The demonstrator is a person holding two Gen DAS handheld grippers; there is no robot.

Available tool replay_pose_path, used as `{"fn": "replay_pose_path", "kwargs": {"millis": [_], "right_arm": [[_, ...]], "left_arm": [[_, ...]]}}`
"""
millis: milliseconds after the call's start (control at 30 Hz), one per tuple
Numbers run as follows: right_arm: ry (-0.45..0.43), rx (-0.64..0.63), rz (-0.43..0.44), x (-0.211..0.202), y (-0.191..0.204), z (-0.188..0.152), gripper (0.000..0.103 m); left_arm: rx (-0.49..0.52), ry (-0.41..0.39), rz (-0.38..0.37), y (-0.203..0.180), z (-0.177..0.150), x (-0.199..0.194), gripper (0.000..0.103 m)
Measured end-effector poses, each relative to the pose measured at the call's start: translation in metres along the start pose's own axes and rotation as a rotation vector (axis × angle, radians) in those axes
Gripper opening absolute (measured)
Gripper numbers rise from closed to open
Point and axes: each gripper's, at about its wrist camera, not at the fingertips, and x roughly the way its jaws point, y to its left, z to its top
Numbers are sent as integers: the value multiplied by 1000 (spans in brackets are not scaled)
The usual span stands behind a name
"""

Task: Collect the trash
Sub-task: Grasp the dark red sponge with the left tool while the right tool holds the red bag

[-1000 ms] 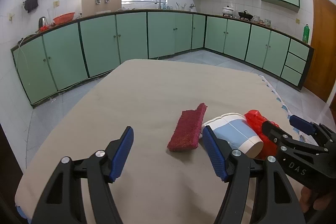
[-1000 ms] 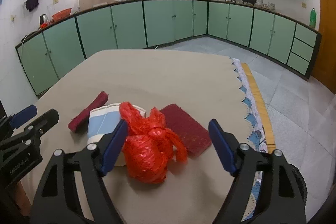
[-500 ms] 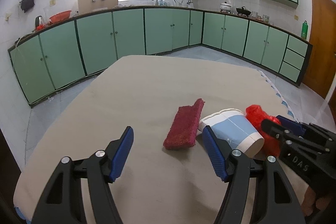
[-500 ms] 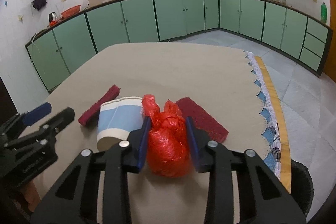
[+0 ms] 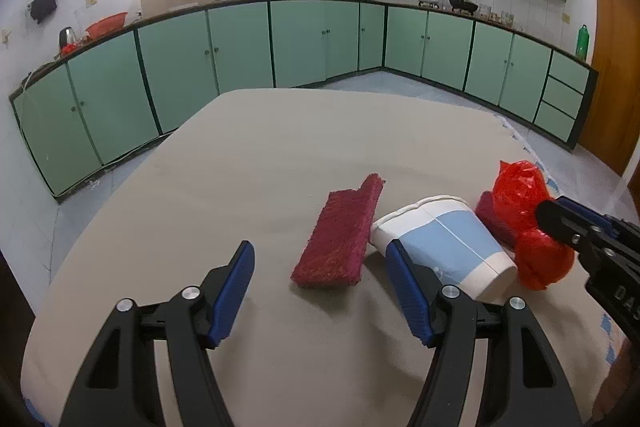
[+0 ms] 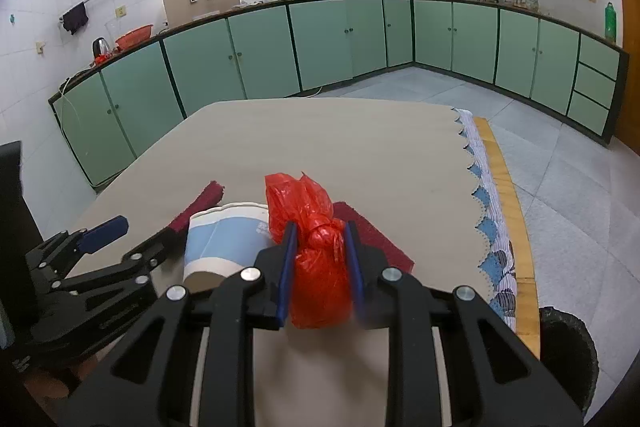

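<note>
Nearest, in the right wrist view: right gripper [image 6: 320, 259], jaws closing, blue pads pressed on both sides of the knotted red plastic bag [image 6: 316, 259], squeezing its waist. Bag resting on the beige tablecloth [image 6: 320, 147], loose top flaring above the knot. Just left of the bag and touching it: a paper cup [image 6: 224, 247], white with a light blue band, lying on its side, open mouth pointing away from the camera. Under and to the right of the bag: a flat dark red scouring pad [image 6: 376, 239], partly covered. Beyond the cup on its left: a second dark red scouring pad [image 6: 200, 205], seen edge-on.

At lower right of that view, off the table's edge: the rim of a black bin [image 6: 568, 351] on the floor. Along the table's right edge: scalloped blue-and-white trim over a yellow strip.

In the left wrist view: left gripper [image 5: 320, 287], jaws wide apart, nothing between the pads, hovering low over the cloth. Right-hand blue finger just in front of the cup's side; whether touching cannot be told. Second scouring pad lying ahead between the two fingers' lines, apart from both.

Farther off: tiled floor, then an L-shaped run of mint-green base cabinets [image 5: 240, 47] under a dark counter. On the counter: kettle, red bowl, tap, pots. Above: blinds over a bright window, green wall cupboards, range hood. Wooden door at far right.
</note>
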Motion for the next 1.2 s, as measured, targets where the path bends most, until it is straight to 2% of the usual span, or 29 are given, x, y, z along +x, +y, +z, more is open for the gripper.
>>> {"fn": "replay_pose_path", "kwargs": {"millis": [33,100,167,300,333,400,567,800,1200], "right_arm": [[1,1,0,1,0,0,23],[4,3,2,3,-1,1,23],[9,4,4,4,-3,0,23],[11,2,6,5,-2,0,23],[10,1,6,5,-2,1,23],[8,1,9,5,-2,1,22],[-2,1,12,1,-2,2,22],[-27,6,11,-9,-4,6,22],[-62,6,-10,-33,-7,10,21]], "left_arm": [[3,13,4,-1,0,4,67],[1,42,-6,-1,1,11,58],[-6,60,-18,-1,1,14,43],[-27,60,-40,4,1,14,35],[-29,52,-42,4,1,12,28],[-27,36,-38,5,2,8,22],[-45,16,-34,10,4,2,12],[-68,-18,-41,16,7,-17,11],[-39,-70,-70,-1,17,-47,11]]}}
